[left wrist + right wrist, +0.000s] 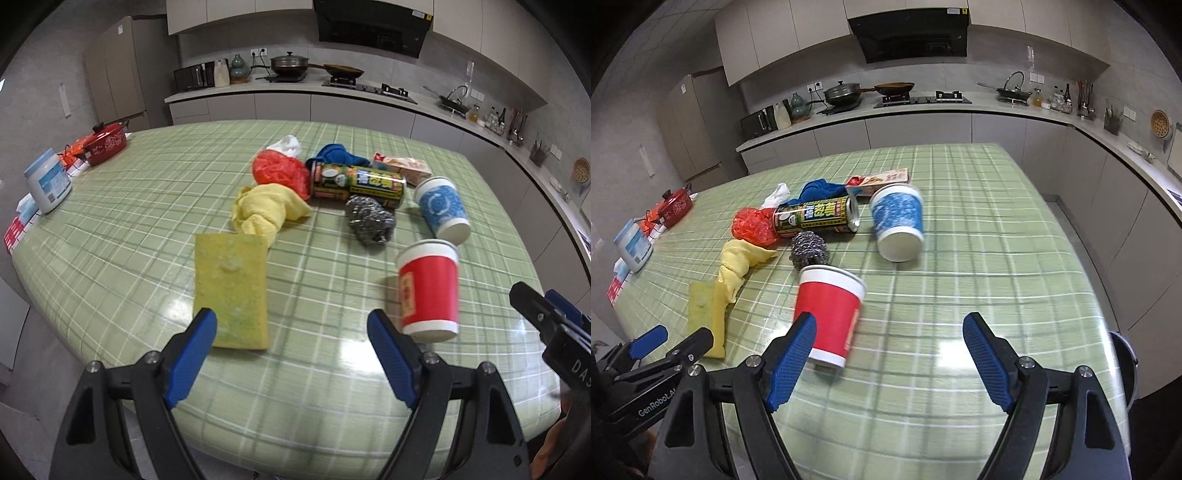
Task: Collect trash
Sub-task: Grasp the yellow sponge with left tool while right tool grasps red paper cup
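— So, where does the trash lie?

— Clustered mid-table on the green checked tablecloth [110, 221]. Nearest is a red paper cup [428, 288], upside down; behind it a blue paper cup [441, 206], also rim-down and tilted. Further in: a steel scourer [371, 218], a printed can [356, 181] on its side, a red plastic bag [280, 170], a yellow cloth [267, 214], a blue cloth [338, 153] and a flat snack box [402, 166].

— And the grippers?

— Both spread wide, gripping nothing. The left gripper [291, 332] hangs above the table's near edge, with the yellow sponge [231, 288] just past its left finger. The right gripper [890, 338] has the red cup just beyond its left finger, apart from it as far as I can tell.

— What differs between views?

— The left wrist shows the sponge's whole face; the right wrist sees it edge-on, half behind the yellow cloth. Only the right wrist shows the can's open end. Each camera catches the other gripper at its frame edge.

— Beyond the trash?

— A white tub [48, 181] and red pot [107, 142] sit on the table's far left.
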The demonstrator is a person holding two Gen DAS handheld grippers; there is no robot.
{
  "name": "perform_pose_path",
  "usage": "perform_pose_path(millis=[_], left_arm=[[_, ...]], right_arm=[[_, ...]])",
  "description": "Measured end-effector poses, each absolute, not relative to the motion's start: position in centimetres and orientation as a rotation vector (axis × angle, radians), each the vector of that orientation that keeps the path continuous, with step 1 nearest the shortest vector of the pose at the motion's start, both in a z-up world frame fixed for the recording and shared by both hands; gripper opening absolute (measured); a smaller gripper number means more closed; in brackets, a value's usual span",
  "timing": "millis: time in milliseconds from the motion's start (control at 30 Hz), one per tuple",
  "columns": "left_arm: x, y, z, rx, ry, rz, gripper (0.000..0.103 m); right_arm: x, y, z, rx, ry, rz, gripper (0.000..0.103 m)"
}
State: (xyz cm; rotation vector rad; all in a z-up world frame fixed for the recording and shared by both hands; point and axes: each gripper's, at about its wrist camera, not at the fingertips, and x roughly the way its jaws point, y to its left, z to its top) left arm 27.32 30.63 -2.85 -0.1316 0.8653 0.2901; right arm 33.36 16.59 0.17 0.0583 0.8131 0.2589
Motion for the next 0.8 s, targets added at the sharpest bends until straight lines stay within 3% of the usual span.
perform_pose_path(millis=[367, 800], left_arm=[[29.5, 38.1, -4.8, -0.100, 0.914, 0.288, 0.085], [32.5, 38.4, -8.4, -0.099, 1.024, 0.187, 0.085]], right_arm=[[35.5, 22.2, -2.3, 0.075, 0.873, 0.179, 0.084], [37.3, 23.5, -5.3, 0.088, 0.951, 0.143, 0.088]])
